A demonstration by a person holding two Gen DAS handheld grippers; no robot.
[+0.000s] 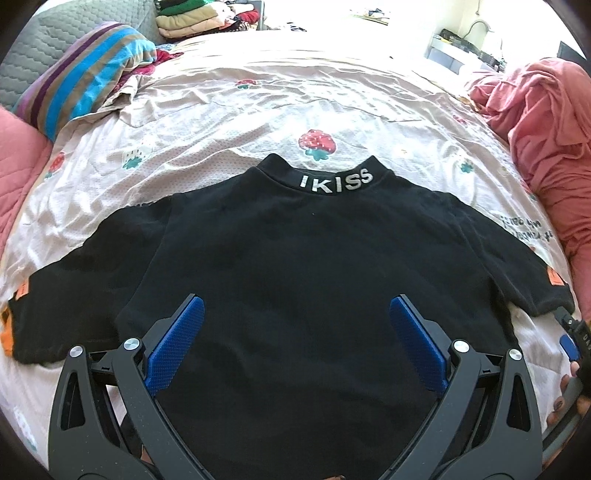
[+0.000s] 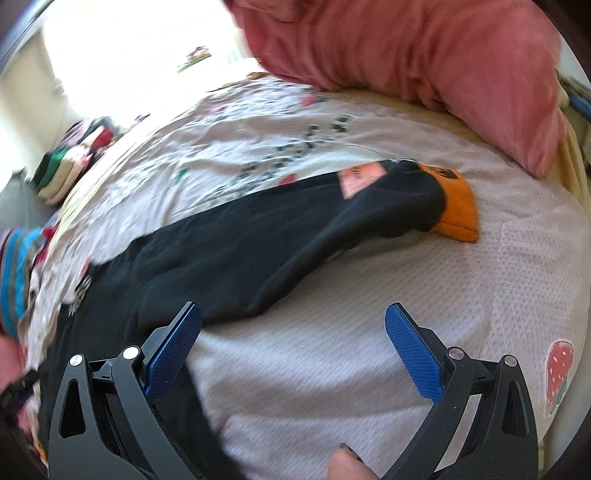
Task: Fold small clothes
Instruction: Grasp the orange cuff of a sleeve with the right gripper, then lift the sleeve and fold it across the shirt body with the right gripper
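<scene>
A small black top (image 1: 295, 258) with "IKISS" on its collar (image 1: 334, 181) lies flat on the bed, sleeves spread to both sides, orange cuffs at the ends. My left gripper (image 1: 297, 314) hovers open over the top's lower body, blue pads wide apart with nothing between them. In the right wrist view, which is blurred, the right sleeve (image 2: 280, 236) with its orange cuff (image 2: 456, 206) stretches across the sheet. My right gripper (image 2: 293, 321) is open just below that sleeve, its left pad over black cloth, its right pad over bare sheet. The right gripper's tip (image 1: 569, 338) also shows in the left wrist view.
The bed sheet (image 1: 229, 110) is pale with strawberry prints. A pink blanket (image 1: 546, 122) is heaped on the right, a striped pillow (image 1: 81, 77) on the left, folded clothes (image 1: 199, 18) at the far end. A hand (image 1: 565, 395) is at the right edge.
</scene>
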